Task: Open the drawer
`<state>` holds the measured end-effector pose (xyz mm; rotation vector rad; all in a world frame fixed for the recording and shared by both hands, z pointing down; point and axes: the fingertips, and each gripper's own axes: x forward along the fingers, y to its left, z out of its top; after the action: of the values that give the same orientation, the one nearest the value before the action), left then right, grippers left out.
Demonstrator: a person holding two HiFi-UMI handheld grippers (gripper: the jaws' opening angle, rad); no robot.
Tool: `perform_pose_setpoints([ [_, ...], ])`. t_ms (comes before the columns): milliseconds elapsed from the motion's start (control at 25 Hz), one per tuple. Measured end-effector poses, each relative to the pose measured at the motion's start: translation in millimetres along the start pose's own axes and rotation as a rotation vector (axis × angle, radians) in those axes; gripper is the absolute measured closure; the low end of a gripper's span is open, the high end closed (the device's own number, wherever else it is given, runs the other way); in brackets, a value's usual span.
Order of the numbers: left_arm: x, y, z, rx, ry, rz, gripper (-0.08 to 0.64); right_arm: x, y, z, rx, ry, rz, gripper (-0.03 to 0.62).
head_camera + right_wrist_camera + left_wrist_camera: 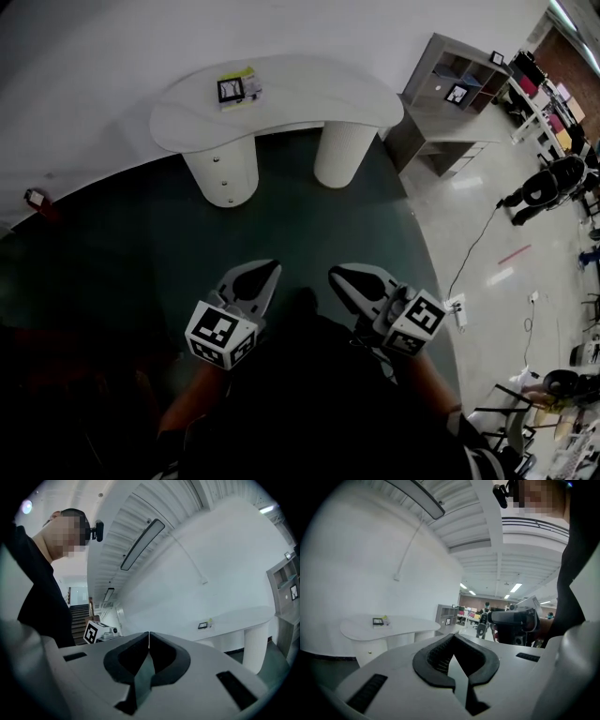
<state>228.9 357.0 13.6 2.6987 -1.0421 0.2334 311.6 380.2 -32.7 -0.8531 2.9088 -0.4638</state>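
While both tools hang low in front of the person, well short of the desk, neither holds anything: the left gripper (272,272) has its jaws pressed together on nothing, and the right gripper (337,276) is the same. The drawer (223,171) sits in the left cylindrical pedestal (234,187) of the white kidney-shaped desk (309,103), across the dark green carpet (309,225), with its small knob (217,159) facing this way. I'd say the step in hand is the approach. Whichever gripper goes in should spread its jaws before arriving, come level with the knob, pinch it squarely and draw straight back, since the front is curved. I see nothing in the way. A marker card (231,90) lies on the desktop, a grey shelf unit (459,84) stands to the right, and a cable (473,248) trails across the pale floor (487,206), all off the path.
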Motion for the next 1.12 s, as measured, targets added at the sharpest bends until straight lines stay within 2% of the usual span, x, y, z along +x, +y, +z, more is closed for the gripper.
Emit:
perform_pose_setpoints([
  [160,3.5,17.5,-5.9,-0.030,0.003,0.047,0.548,18.1,-11.1,-2.4,0.003,0.017,0.053,0.575],
  [360,20.0,47.4,-7.6,-0.036,0.014,0.107,0.548,43.7,-46.8,-4.3,0.026,0.022,0.119,0.575],
  [520,34.2,84.8,-0.2,-0.054,0.022,0.164,0.548,74.9,-78.1,-0.6,0.030,0.055,0.173,0.575],
  [760,59.4,133.8,18.8,-0.084,0.035,0.230,0.548,122.5,-125.1,19.4,0.070,0.022,0.259,0.575],
  [960,81.0,179.3,24.9,-0.135,0.092,0.274,0.548,155.8,-163.3,27.1,0.090,0.029,0.329,0.575],
  [1040,91.0,193.1,29.6,-0.133,0.114,0.289,0.548,165.3,-182.2,26.9,0.098,0.034,0.338,0.575],
  [1120,101.2,206.0,34.9,-0.129,0.131,0.303,0.548,175.0,-199.0,31.4,0.146,0.017,0.333,0.575],
])
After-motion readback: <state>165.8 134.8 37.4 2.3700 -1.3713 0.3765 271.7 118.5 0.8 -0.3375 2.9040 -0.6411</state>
